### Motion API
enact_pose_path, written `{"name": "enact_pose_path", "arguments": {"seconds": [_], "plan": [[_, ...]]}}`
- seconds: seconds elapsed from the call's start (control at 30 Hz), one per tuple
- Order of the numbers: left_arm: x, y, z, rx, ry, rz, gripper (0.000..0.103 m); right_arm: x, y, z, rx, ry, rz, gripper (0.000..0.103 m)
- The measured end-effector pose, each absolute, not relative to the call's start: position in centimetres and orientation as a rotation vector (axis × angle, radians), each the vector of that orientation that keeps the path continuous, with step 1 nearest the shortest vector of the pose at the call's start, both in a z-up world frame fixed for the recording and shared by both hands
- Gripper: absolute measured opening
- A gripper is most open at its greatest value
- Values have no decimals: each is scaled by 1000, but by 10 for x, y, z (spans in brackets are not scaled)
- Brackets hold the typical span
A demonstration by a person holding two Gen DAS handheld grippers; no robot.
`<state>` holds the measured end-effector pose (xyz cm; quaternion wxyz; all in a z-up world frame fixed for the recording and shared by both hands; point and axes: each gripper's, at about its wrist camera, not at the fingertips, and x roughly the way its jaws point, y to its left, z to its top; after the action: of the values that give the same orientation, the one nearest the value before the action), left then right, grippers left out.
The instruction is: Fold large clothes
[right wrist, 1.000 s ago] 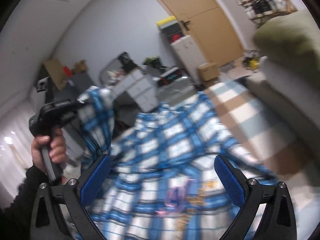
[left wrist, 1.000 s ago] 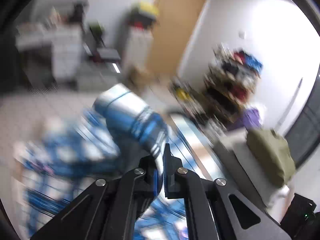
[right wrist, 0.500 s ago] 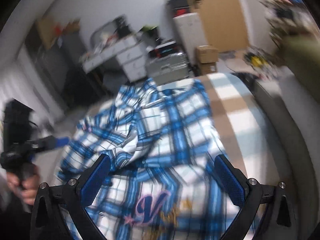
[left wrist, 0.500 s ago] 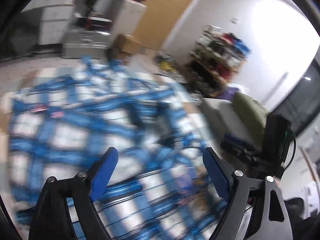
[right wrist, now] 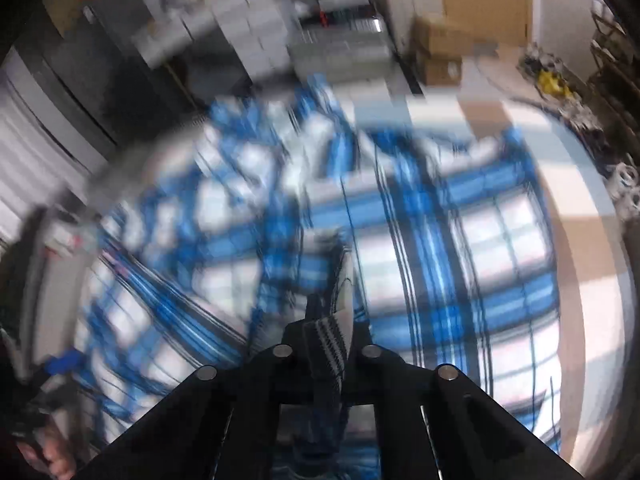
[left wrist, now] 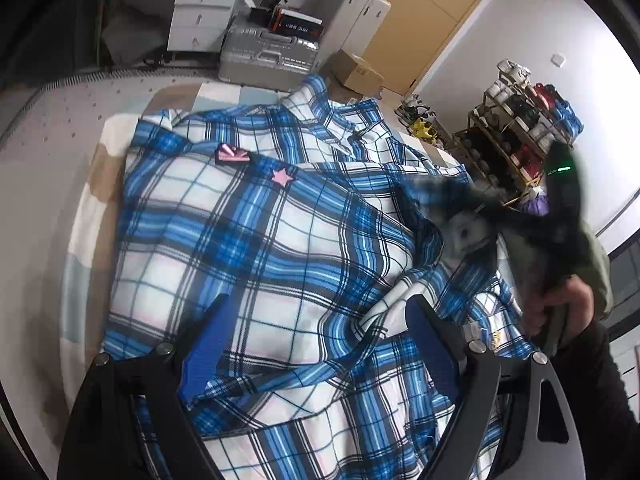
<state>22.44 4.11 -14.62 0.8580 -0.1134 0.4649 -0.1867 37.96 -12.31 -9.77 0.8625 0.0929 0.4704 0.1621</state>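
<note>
A large blue and white plaid shirt (left wrist: 256, 240) lies spread and rumpled on a checked cloth surface (left wrist: 100, 168), with pink patches near its collar end. My left gripper (left wrist: 316, 332) is open and empty just above the shirt's near part. My right gripper (right wrist: 332, 320) is shut on a fold of the shirt (right wrist: 460, 248); that view is blurred by motion. In the left wrist view the right gripper (left wrist: 452, 216) shows blurred at the shirt's right edge, held by a hand (left wrist: 560, 304).
A silver case (left wrist: 268, 56), white drawers (left wrist: 200, 12) and cardboard boxes (left wrist: 356, 72) stand beyond the far edge. A shoe rack (left wrist: 516, 128) stands at the right by a wooden door (left wrist: 424, 12). A green cushion (left wrist: 600, 256) lies at the right.
My left gripper has let go of the shirt and opened above it. My right gripper, open before, has closed on a fold of the shirt and is moving fast.
</note>
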Motion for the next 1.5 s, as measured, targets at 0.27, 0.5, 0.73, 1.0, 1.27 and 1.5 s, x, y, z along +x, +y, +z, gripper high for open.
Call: {"name": "enact_pose_path", "arguments": {"seconds": [0.27,0.5,0.73,1.0,1.27,1.5], "plan": [[222,45,-144,-230,966,-406,83,324,-227,-76,411,657,429,18],[221,39,-146,-182,983,-394,83,282,-242,-135,105,947,126,35],[246,32,-152,-117,1008,-340,83,268,-196,-60,47,685,256,93],[261,38,-194,-74,1085,-278,83,325,-120,-131,-279,969,237,84],[276,36,-134,55,933,-309,84,326,-143,-125,-165,913,243,85],[334,49,-195,-16,1157,-258,85,318,-151,-118,108,837,366,85]]}}
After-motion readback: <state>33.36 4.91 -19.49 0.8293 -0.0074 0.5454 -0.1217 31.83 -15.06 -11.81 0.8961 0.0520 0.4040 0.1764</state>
